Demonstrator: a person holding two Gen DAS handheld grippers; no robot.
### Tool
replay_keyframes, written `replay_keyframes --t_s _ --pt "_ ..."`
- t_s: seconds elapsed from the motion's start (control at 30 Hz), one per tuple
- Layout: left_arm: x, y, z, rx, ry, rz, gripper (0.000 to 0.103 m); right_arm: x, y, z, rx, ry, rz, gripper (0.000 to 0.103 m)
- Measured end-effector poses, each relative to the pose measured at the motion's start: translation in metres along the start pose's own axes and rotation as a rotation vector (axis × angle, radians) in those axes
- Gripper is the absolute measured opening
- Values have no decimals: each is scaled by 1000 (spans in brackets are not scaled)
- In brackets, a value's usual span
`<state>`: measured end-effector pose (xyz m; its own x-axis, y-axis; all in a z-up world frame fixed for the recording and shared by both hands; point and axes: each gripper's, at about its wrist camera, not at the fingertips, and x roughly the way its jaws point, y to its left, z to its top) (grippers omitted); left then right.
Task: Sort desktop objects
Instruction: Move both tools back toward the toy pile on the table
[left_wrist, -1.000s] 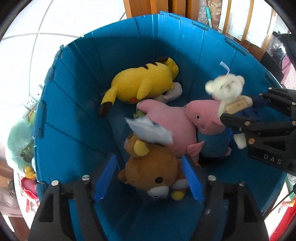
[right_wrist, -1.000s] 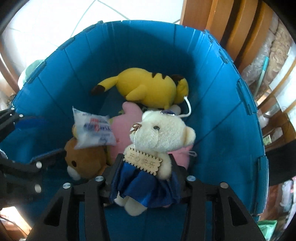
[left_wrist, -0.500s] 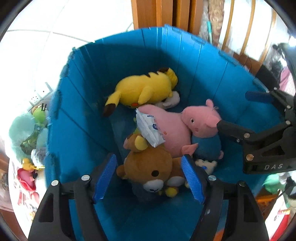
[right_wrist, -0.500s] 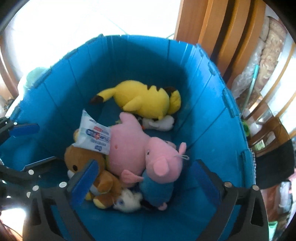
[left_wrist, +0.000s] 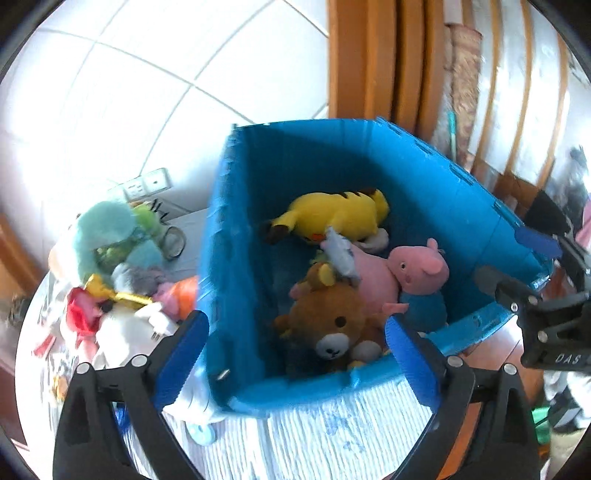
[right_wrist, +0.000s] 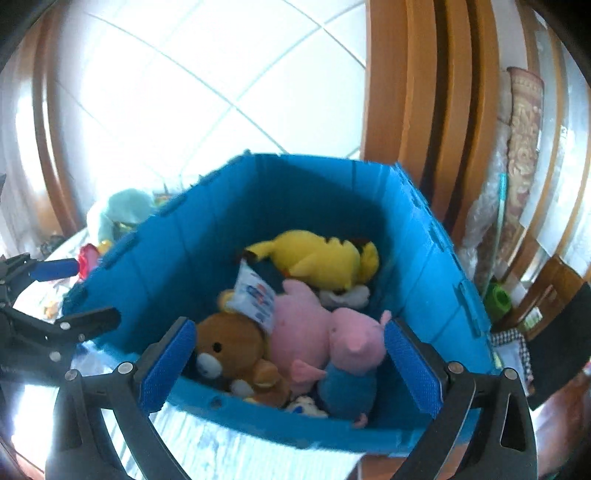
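A blue plastic bin (left_wrist: 236, 266) (right_wrist: 155, 266) stands on the table. It holds a yellow plush (left_wrist: 332, 214) (right_wrist: 317, 258), a pink pig plush (left_wrist: 417, 266) (right_wrist: 351, 343), a brown bear plush (left_wrist: 332, 321) (right_wrist: 229, 343), a white tissue pack (left_wrist: 341, 254) (right_wrist: 255, 295) and a small white bear (right_wrist: 304, 406), mostly hidden. My left gripper (left_wrist: 295, 363) is open and empty above the bin's near edge. My right gripper (right_wrist: 288, 369) is open and empty, also above the near edge.
A pile of plush toys (left_wrist: 118, 288) lies on the table left of the bin, with a teal plush (left_wrist: 107, 229) (right_wrist: 122, 210) on top. A white striped cloth (left_wrist: 332, 435) covers the table in front. Wooden furniture (left_wrist: 369, 59) stands behind the bin.
The right gripper opened and dropped the white bear into the bin. The tissue pack landed on the toys. Both grippers pulled back and up from the bin.
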<state>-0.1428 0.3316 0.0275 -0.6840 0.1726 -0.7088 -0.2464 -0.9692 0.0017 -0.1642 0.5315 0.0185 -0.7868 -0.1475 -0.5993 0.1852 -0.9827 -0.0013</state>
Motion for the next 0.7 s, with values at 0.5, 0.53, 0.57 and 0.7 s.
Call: replay_keyframes --t_s 0.5,0.53,0.57,0.7 --pt "-56 151 -86 -156 -29 191 98 -14 125 -20 0 -96 164 103" --pt "-58 166 -94 -170 -22 202 98 -13 136 -21 -3 -93 173 103" --pt "-60 179 -102 -183 -15 213 98 -12 149 -22 -7 -90 183 103" --pt "-70 231 -134 -227 9 246 98 -13 200 -29 -25 -84 227 103"
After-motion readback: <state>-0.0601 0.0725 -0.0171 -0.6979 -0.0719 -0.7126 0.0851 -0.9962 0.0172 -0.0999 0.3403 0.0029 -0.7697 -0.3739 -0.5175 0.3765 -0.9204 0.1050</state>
